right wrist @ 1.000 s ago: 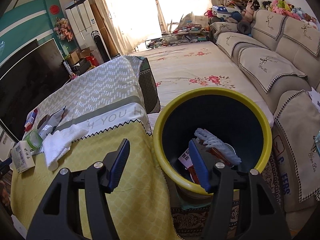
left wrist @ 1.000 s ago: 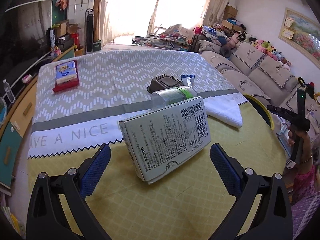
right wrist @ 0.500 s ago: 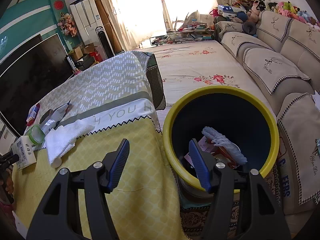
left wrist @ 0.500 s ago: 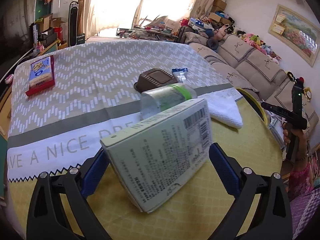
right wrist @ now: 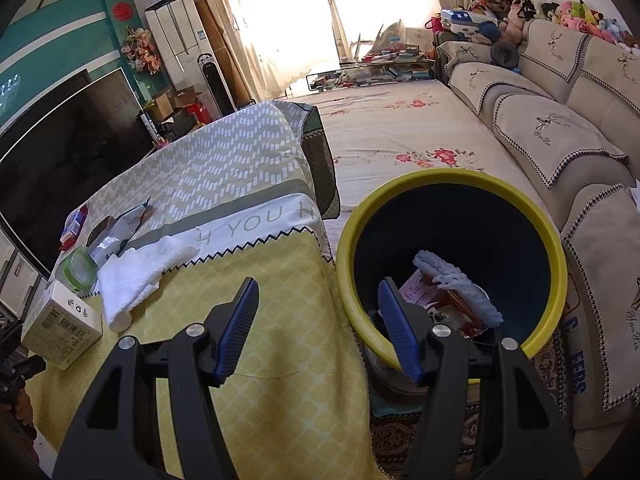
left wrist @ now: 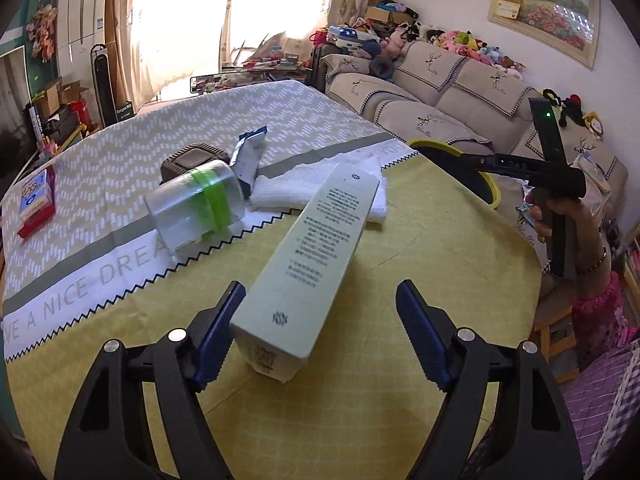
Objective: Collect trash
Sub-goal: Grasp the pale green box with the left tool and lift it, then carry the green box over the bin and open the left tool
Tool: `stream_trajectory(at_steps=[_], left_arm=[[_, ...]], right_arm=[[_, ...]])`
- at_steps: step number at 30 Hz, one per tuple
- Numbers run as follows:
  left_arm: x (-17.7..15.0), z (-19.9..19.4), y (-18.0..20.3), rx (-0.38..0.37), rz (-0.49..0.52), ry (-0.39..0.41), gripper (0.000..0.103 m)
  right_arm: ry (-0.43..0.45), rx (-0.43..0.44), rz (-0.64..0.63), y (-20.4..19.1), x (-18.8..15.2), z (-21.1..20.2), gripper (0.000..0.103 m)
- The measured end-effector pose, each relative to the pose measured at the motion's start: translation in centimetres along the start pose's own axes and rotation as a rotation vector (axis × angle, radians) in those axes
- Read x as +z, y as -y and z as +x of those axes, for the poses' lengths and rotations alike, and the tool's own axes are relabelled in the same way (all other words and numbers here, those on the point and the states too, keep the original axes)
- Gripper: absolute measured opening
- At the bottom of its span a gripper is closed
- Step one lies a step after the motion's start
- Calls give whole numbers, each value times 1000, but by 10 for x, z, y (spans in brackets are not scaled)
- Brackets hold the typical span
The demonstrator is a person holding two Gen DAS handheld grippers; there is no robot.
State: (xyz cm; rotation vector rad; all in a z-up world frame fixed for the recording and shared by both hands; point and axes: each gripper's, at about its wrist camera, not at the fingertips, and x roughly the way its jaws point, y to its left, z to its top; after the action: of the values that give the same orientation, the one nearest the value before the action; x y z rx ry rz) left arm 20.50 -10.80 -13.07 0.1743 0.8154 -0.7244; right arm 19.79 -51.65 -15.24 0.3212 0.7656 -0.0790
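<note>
Carton (left wrist: 316,264) between the spread jaws of the left hand-held gripper (left wrist: 320,332), lying flat on the yellow table (left wrist: 420,264), near end just touching the left blue pad, right pad well clear. Wide open, then, and gripping nothing yet; apparently lined up to close across the narrow width, likely the next piece of trash to lift. Just beyond the carton's far end: white cloth (left wrist: 320,184); ahead and to the left, clear jar (left wrist: 196,204) with green lid, tipped on its side.

Right hand-held gripper (right wrist: 320,328) also open and empty, poised over the table edge with the yellow-rimmed bin (right wrist: 560,264) directly ahead and right, probably parked near the drop point.

Only from the right wrist view: bin interior, already holding wrappers and a white foam net. Only from the left wrist view: the carton's placement between the jaws; from the right it sits far off to the left.
</note>
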Motion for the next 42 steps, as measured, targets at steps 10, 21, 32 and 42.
stream_trajectory(at_steps=[10, 21, 32, 42], left_arm=[[7, 29, 16, 18, 49, -35, 31], [28, 9, 57, 13, 85, 18, 30], [81, 37, 126, -52, 201, 0, 30], [138, 120, 185, -111, 266, -42, 30]], right_arm=[[6, -7, 30, 15, -3, -2, 60], [-10, -14, 60, 26, -9, 5, 60], [53, -46, 94, 54, -12, -24, 61], [92, -92, 132, 99, -6, -43, 62]])
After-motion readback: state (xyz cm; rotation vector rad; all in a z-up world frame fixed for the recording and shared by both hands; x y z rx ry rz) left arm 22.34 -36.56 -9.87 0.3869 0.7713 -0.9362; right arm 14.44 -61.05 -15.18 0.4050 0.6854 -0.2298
